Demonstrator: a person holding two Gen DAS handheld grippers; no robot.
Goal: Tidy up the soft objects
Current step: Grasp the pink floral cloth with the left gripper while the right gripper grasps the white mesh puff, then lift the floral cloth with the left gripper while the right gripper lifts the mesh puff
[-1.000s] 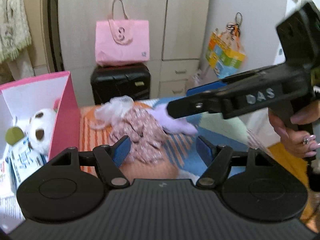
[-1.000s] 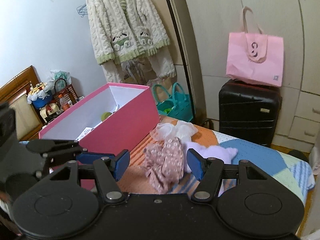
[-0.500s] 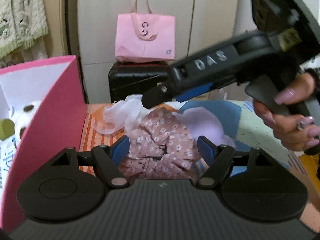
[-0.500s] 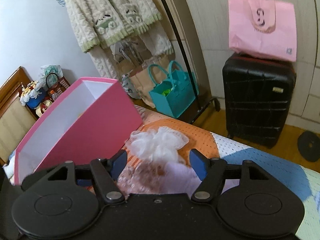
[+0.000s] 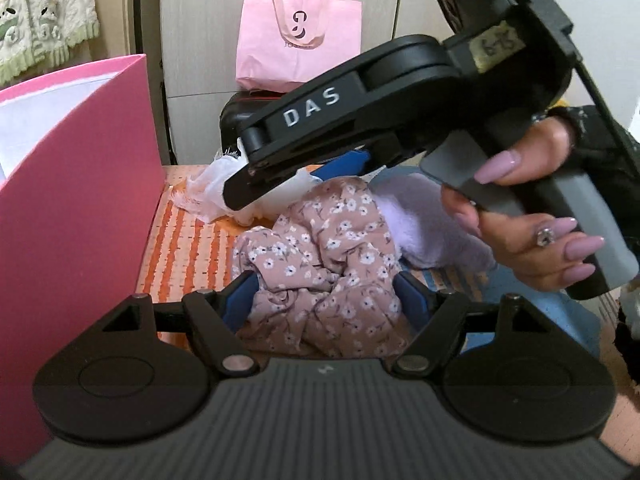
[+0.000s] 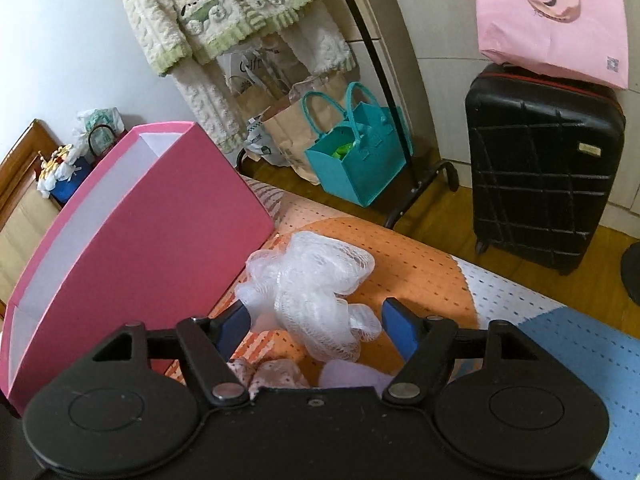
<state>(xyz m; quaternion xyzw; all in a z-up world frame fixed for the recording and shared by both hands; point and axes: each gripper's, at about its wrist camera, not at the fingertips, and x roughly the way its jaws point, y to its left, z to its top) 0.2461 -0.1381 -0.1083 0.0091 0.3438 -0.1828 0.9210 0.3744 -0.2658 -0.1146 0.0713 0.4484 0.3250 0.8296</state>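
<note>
A floral pink cloth (image 5: 320, 248) lies bunched on the bed. My left gripper (image 5: 326, 300) is open and straddles it, one blue pad on each side. A lavender plush (image 5: 424, 224) lies just right of the cloth. In the right wrist view a white mesh pouf (image 6: 312, 280) sits between the spread pads of my right gripper (image 6: 318, 322), which is open; its left pad is at the pouf's edge. A hand (image 5: 532, 216) holds that gripper across the left wrist view, its tip over the pouf (image 5: 208, 192). The pink box (image 6: 140, 220) stands just left of the pile.
The pile rests on an orange and blue bedspread (image 6: 400, 260). Beyond the bed's edge stand a black suitcase (image 6: 540, 168) with a pink tote (image 6: 552, 20) on it, a teal bag (image 6: 356, 160) and a clothes rack with a cream cardigan (image 6: 224, 12).
Both grippers have come down and closer to the pile. The right one has swung left from over the floral cloth and lavender plush to the white pouf. The left one now straddles the floral cloth.
</note>
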